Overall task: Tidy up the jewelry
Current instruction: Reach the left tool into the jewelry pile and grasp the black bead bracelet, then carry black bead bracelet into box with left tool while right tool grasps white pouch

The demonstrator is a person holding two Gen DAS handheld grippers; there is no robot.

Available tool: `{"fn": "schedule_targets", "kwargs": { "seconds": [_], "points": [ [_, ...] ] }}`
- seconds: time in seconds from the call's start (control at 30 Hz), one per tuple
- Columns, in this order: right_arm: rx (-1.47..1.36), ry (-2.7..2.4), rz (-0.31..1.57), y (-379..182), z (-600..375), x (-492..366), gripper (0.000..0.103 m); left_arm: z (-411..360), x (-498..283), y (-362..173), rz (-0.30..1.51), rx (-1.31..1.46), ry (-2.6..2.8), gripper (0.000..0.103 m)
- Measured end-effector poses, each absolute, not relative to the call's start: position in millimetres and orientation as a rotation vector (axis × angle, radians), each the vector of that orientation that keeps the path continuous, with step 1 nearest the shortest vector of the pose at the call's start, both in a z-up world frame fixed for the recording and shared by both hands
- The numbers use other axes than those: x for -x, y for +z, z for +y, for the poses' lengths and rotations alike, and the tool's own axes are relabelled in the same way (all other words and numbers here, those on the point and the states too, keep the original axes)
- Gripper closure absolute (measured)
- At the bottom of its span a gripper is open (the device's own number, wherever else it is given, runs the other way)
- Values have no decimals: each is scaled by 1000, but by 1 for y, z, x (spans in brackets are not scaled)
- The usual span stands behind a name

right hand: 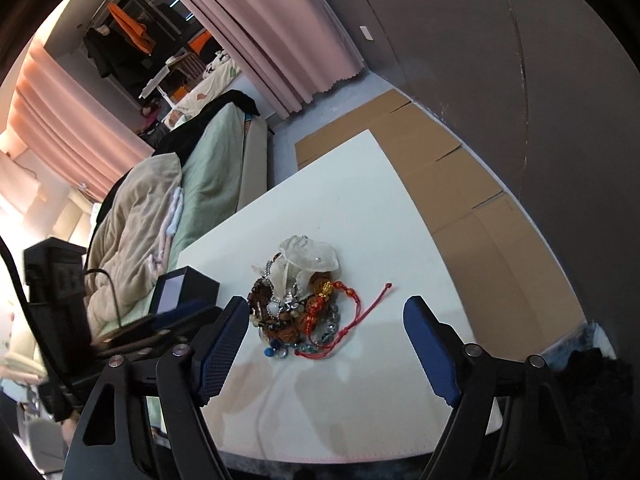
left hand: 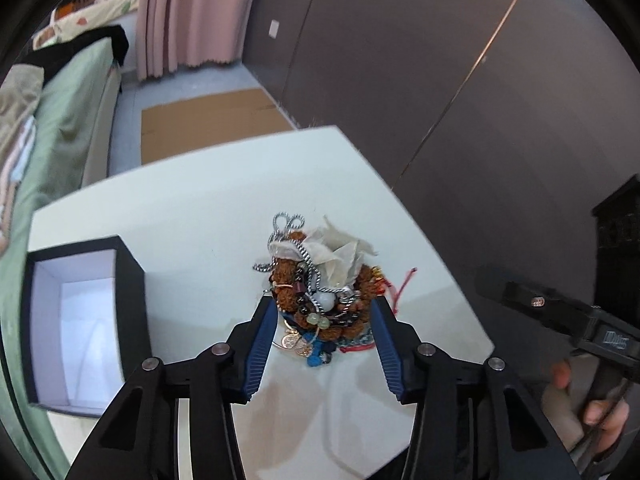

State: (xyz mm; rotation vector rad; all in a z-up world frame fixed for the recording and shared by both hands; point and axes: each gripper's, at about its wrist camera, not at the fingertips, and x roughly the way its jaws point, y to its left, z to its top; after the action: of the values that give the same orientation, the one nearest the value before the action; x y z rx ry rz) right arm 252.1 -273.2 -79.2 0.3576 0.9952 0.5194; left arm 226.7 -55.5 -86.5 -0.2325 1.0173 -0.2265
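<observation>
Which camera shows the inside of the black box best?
The left wrist view. It looks down into the open black box, showing its white lining. The right wrist view catches the black box only small and side-on, partly behind the left gripper, with just a sliver of lining.

- One white bench.
- One black box with a white inside, open at the top.
- One tangled heap of jewelry; the pieces overlap too much for a sure count.
- One translucent pouch on top of the heap.
- One red cord bracelet at the heap's edge.
- Two tools: the left tool and the right tool, each with two blue-padded fingers.
</observation>
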Motion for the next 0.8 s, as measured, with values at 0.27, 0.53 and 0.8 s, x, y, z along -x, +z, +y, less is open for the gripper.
{"fn": "schedule_targets", "kwargs": {
  "seconds": [0.27, 0.53, 0.8],
  "points": [
    [-378, 497, 1023, -90, -279, -261, 22, -51, -239, -112, 1078, 261, -241, 80],
    [-402, 526, 1041, -95, -270, -265, 22, -35, -228, -95, 985, 316, -287, 95],
    [-414, 557, 1053, -99, -252, -268, 32, -24, -222, -68, 901, 344, -332, 96]
  ]
}}
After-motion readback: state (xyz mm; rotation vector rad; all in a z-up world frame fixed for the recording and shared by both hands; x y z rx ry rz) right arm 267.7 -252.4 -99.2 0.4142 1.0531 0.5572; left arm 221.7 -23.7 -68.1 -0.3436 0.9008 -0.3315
